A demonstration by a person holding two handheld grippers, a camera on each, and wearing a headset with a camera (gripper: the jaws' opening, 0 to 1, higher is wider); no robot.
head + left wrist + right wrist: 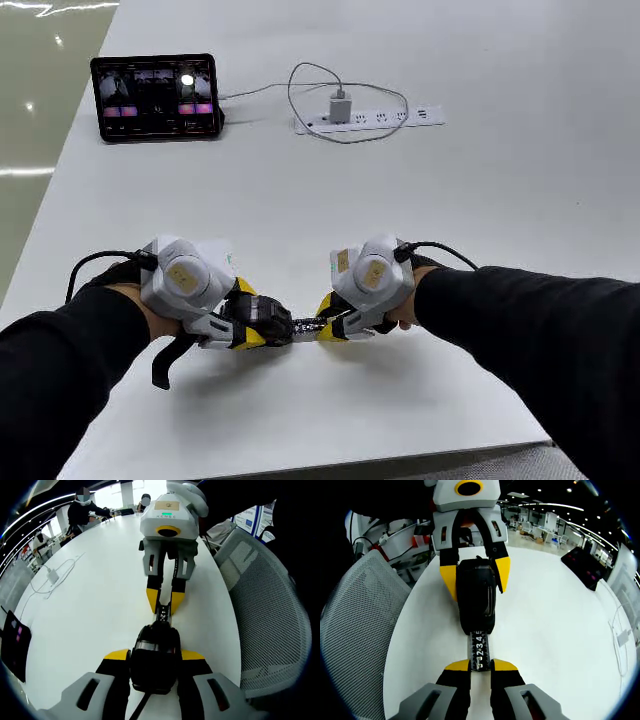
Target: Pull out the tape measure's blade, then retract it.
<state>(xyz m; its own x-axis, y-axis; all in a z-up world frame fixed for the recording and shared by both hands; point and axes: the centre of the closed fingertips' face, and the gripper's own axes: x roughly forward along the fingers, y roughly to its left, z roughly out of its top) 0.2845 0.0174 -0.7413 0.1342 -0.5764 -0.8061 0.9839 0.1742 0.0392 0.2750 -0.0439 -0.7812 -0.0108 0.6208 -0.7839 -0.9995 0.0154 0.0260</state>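
A black tape measure lies low over the white table, and my left gripper is shut on its case. A short length of numbered blade sticks out of the case toward my right gripper, which is shut on the blade's end. The two grippers face each other, tips only a few centimetres apart. In the left gripper view my left gripper holds the case between yellow pads, with my right gripper just beyond. In the right gripper view my right gripper pinches the blade.
A tablet stands at the far left of the table. A white power strip with a charger and looped cable lies at the back centre. A mesh chair stands beside the table's near edge. People sit at the table's far end.
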